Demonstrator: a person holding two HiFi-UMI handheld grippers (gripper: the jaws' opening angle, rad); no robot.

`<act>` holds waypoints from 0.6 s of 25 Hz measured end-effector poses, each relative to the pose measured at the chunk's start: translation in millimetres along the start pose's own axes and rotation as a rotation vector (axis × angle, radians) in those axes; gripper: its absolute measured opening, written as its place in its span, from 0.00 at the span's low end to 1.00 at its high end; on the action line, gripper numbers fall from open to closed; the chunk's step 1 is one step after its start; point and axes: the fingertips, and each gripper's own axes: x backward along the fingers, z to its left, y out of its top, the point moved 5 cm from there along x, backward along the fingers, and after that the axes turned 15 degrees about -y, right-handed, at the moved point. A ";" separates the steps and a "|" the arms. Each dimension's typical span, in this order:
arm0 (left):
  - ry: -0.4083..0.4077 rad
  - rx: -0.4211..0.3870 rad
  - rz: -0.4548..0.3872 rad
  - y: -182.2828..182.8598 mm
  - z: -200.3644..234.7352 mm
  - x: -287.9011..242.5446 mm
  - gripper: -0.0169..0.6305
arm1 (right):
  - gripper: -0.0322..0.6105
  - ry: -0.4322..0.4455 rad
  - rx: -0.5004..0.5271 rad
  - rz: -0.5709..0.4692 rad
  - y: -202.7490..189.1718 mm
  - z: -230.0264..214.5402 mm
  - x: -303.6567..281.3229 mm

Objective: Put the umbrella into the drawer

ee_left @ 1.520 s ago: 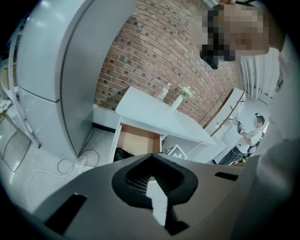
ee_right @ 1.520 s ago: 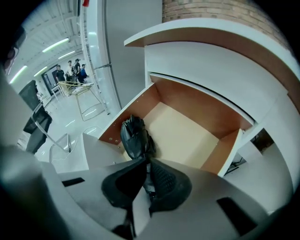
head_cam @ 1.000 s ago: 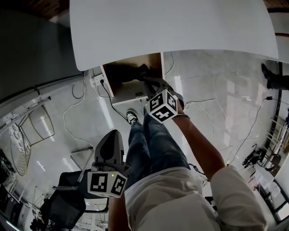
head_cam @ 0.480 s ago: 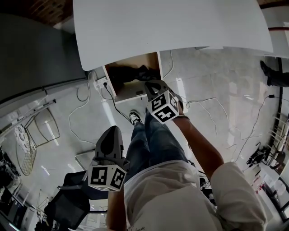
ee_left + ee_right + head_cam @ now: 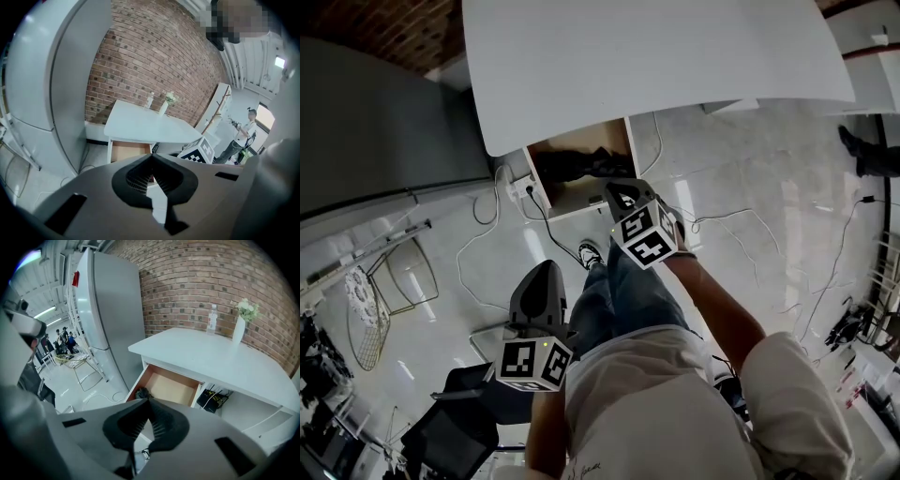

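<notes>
Umbrella (image 5: 586,164): dark bundle lying inside the open drawer (image 5: 579,199) under the tabletop (image 5: 656,66); placing looks done.
Right tool (image 5: 146,401): jaws together, empty, above the drawer front, probably ready to push it closed.
Left tool (image 5: 151,158): jaws together, empty, held aside, apparently unneeded.

umbrella (image 5: 586,166): dark bundle, lying inside drawer | drawer (image 5: 171,389): open, wood-lined
</notes>
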 end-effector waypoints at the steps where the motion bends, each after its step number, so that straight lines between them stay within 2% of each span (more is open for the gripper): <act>1: -0.002 -0.003 -0.002 0.8 -1.3 1.5 0.05 | 0.08 0.000 -0.013 -0.002 1.6 1.1 3.5; 15: -0.050 -0.085 -0.023 6.8 -27.3 30.4 0.05 | 0.08 -0.006 -0.038 -0.060 18.3 11.4 66.7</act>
